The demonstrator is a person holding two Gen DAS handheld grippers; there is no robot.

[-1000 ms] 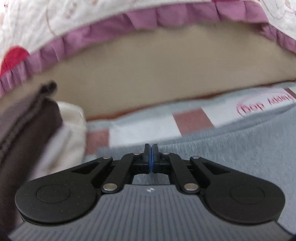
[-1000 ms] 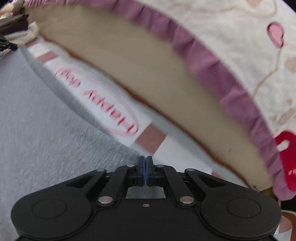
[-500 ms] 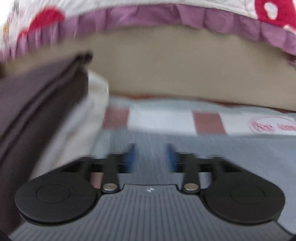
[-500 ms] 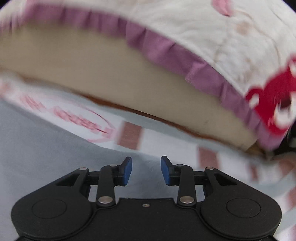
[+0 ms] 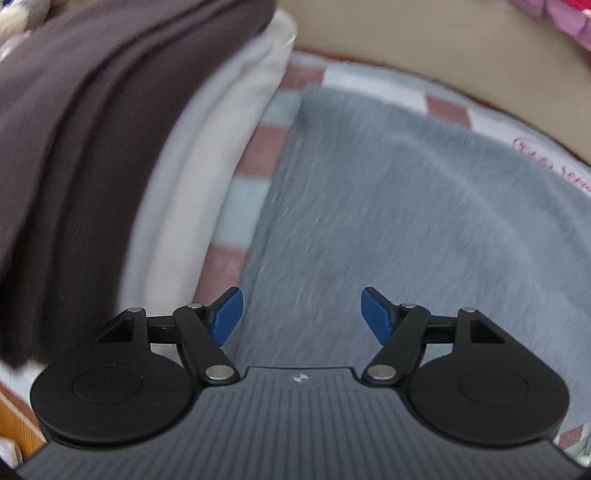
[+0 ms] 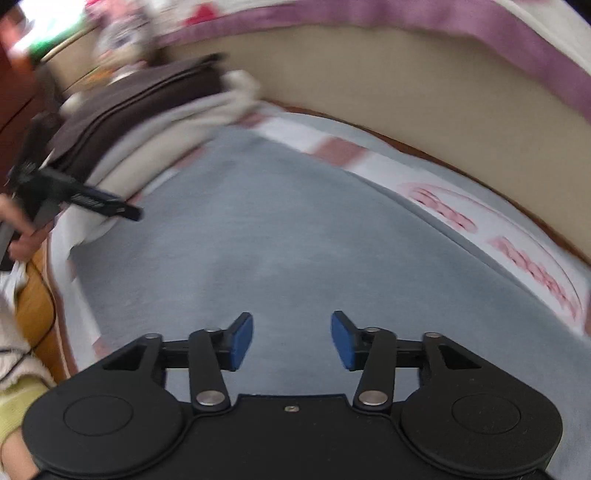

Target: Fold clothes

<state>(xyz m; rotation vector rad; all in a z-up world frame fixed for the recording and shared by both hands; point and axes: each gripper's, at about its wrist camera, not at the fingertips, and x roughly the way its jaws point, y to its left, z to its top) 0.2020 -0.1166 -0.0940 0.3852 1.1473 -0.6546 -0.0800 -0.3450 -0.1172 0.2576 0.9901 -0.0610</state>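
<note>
checked sheet (image 5: pixel 255 147), beige headboard (image 6: pixel 443 107), ruffled quilt (image 6: pixel 406 18)

Grey garment (image 5: pixel 406 206), soft heathered knit, lies spread flat, smooth, few faint creases, on white cloth with pink squares. Left edge runs straight, just beside stack of folded clothes (image 5: pixel 122 155): dark brown pieces on top, pale grey and cream layers beneath, folded edges facing grey garment. Right wrist view: same grey garment (image 6: pixel 295 236) fills middle, stack (image 6: pixel 147 110) at its far left corner. Both views blurred.
</note>
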